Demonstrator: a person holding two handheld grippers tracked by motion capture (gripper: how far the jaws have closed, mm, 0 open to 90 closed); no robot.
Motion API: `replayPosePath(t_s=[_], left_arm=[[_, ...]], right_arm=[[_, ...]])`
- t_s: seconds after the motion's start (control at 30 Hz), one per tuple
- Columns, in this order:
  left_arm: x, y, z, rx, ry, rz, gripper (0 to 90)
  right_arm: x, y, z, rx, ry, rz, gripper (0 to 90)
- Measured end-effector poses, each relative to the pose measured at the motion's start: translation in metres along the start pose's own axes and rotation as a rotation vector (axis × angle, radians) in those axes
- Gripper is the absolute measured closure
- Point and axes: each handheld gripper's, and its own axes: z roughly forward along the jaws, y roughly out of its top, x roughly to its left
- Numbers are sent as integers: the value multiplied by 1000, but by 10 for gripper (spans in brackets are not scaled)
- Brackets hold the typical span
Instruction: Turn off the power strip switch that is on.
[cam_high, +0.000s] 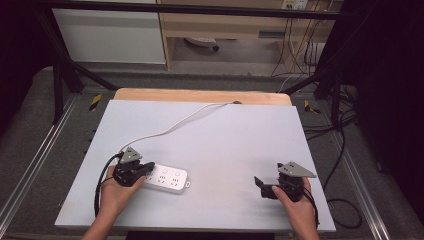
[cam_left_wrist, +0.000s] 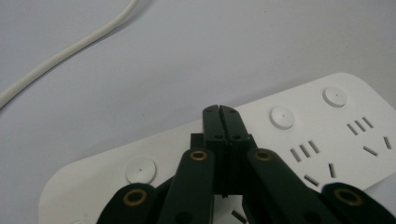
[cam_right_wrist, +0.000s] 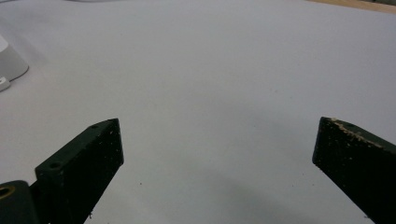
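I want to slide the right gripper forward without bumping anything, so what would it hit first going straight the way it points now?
Probably nothing at once: the right gripper, jaws wide apart, faces bare grey table. The white power strip lies off to one side of its line, though depth is hard to judge.

High view looks down on the table (cam_high: 210, 135) — gripper views skim it close.

Your left gripper (cam_high: 145, 169) sits near the surface's front-left corner, jaws pressed together. Your right gripper (cam_high: 260, 184) sits near the front-right corner, jaws spread wide, pointing left.
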Motion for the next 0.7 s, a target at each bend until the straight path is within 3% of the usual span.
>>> replayPosePath(t_s=[0.7], left_arm=[[0,-1,0,-8,0,-2,900]], right_arm=[[1,0,2,4,0,-7,23]])
